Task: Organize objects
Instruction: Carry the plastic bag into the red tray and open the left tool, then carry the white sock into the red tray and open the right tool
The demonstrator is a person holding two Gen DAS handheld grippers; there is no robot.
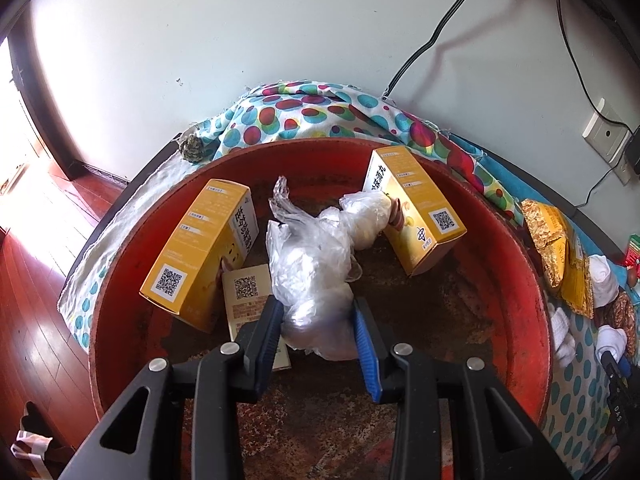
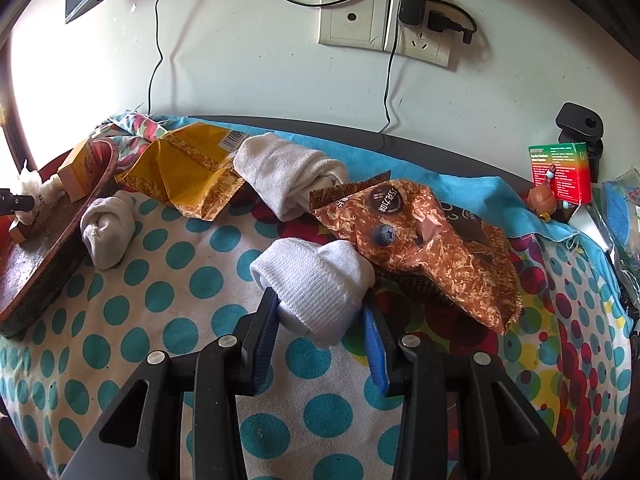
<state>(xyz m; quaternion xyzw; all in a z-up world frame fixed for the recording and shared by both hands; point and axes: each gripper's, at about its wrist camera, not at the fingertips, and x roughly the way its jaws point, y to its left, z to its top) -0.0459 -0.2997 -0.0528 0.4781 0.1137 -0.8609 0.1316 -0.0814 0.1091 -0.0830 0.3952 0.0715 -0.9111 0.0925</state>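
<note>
Plastic bag (image 1: 316, 276): crinkled, clear, lumpy; left gripper (image 1: 318, 320) clamps it.
Sock (image 2: 316, 284): white, ribbed, rolled; right gripper (image 2: 320, 312) pinches it.

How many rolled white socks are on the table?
3 socks: one in the right gripper, one beside the red tray, one behind the brown packet. More may be hidden.

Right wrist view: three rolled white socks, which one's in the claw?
The bright white rolled sock nearest the camera, between the right claw's pads. The greyish one sits by the tray; the long one lies farther back.
</note>
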